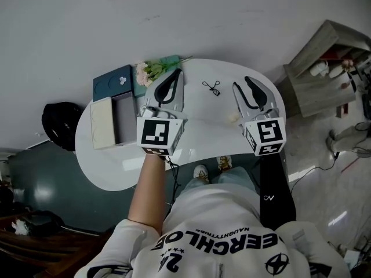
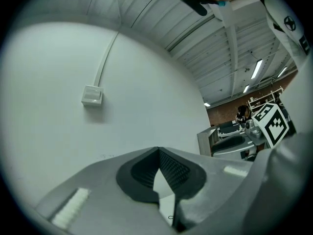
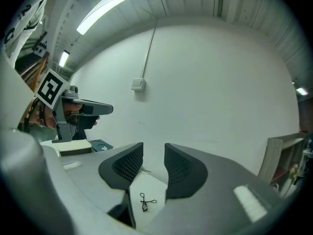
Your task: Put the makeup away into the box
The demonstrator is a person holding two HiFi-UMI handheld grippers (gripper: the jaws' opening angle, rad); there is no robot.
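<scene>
The left gripper (image 1: 175, 73) (image 2: 158, 151) is held level on an outstretched arm, its jaws closed tip to tip on nothing. The right gripper (image 1: 244, 83) (image 3: 153, 153) is held likewise, its jaws narrowly apart and empty. The eyelash curler (image 1: 212, 87) (image 3: 145, 201) is laid between the two grippers, near the far edge of the desk (image 1: 116, 168). The box (image 1: 124, 120) is set open by the left edge.

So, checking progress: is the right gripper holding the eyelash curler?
No, the right gripper is open; the eyelash curler lies on the table.
</scene>
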